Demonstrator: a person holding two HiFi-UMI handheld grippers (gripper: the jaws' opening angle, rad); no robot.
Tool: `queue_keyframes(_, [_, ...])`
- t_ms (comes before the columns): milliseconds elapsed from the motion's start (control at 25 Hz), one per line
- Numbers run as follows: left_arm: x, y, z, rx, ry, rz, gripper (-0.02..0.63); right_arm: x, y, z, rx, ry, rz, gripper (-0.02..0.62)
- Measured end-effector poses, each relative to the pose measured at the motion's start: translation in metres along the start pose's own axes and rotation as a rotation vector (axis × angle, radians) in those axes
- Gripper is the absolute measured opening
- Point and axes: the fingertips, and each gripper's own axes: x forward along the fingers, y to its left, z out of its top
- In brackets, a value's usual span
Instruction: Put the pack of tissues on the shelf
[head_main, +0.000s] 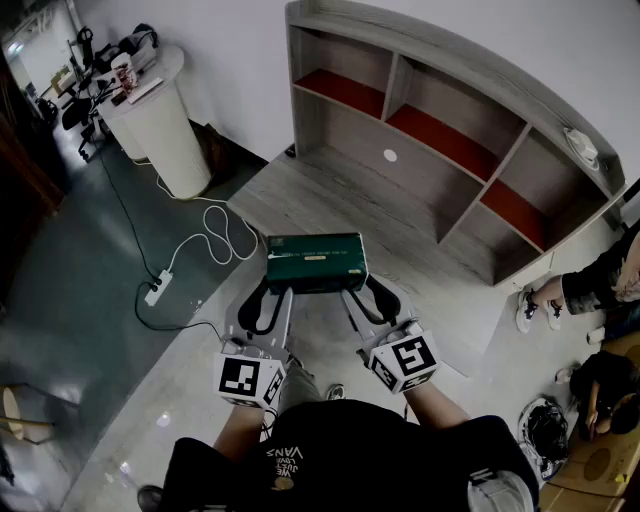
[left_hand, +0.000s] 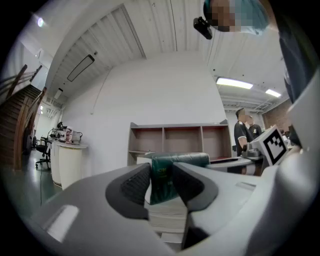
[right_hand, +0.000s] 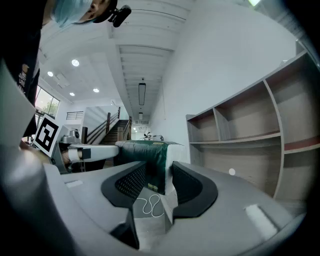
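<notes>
A dark green pack of tissues (head_main: 316, 262) hangs level over the grey wooden desk (head_main: 420, 270), held at both ends. My left gripper (head_main: 282, 292) is shut on its left end and my right gripper (head_main: 351, 292) on its right end. In the left gripper view the pack (left_hand: 181, 159) sits between the black pads of the left gripper (left_hand: 161, 181). The right gripper (right_hand: 159, 181) view shows the pack (right_hand: 144, 151) clamped the same way. The wooden shelf (head_main: 440, 130) with red compartment floors stands at the desk's far side, ahead of the pack; it also shows as the shelf (left_hand: 175, 140) and the shelf (right_hand: 250, 145).
A white round stand (head_main: 165, 130) with clutter on top is at the far left. A power strip with white cable (head_main: 160, 288) lies on the floor left of the desk. A seated person (head_main: 590, 280) is at the right, and two people (left_hand: 245, 132) stand beyond the shelf.
</notes>
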Motion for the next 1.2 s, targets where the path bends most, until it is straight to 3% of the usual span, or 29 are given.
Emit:
queue_keyframes(400, [0.034, 0.023, -0.001, -0.015, 0.004, -0.034, 0.156, 0.033, -0.018, 0.003, 0.018, -0.005, -0.026, 0.163])
queue_keyframes(1200, [0.175, 0.15, 0.004, -0.023, -0.009, -0.191, 0.156, 0.194, -0.074, 0.025, 0.022, -0.046, -0.176, 0.163])
